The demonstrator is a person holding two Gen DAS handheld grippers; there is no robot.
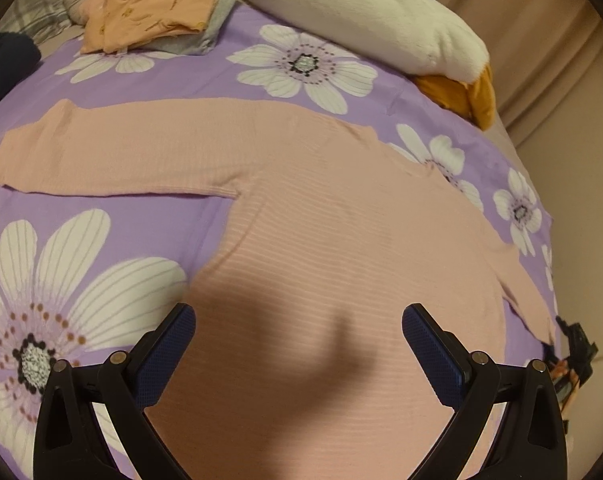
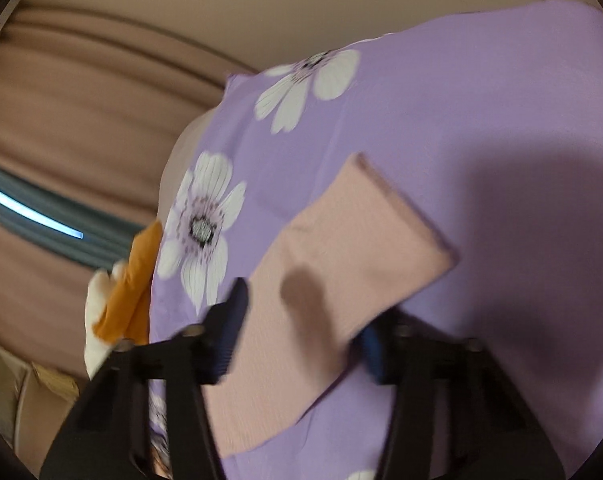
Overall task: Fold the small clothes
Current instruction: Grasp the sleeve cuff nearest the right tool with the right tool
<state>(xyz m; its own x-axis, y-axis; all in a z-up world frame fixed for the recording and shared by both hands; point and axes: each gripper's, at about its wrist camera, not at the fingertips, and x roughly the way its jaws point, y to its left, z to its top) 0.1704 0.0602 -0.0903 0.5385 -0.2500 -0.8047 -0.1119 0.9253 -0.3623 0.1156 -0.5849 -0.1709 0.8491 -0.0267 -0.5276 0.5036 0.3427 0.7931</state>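
Here a pink sweater [image 1: 321, 216] lay flat on the bed [image 1: 205, 76], spread across the purple flowered cover, its body running away from the left tongs [image 1: 297, 344] toward the neck end by the white pillow [image 1: 365, 12]. One sleeve [image 1: 113, 156] stretched straight out to the left, crosswise to the body. The left tongs hung spread wide above the lower body of the sweater, gripping nothing. The right tongs [image 2: 301, 320] were also spread, and the other sleeve [image 2: 341, 248] ran between them, its long axis leading away to the cuff up and to the right. That view was blurred, so whether the pads touched the cloth could not be told. The right tongs were plainly the nearer to this sleeve, and a fold across the body would likely begin there. A folded orange garment [image 1: 153, 4] sat on a grey one at the far left of the bed, well apart from the sweater.
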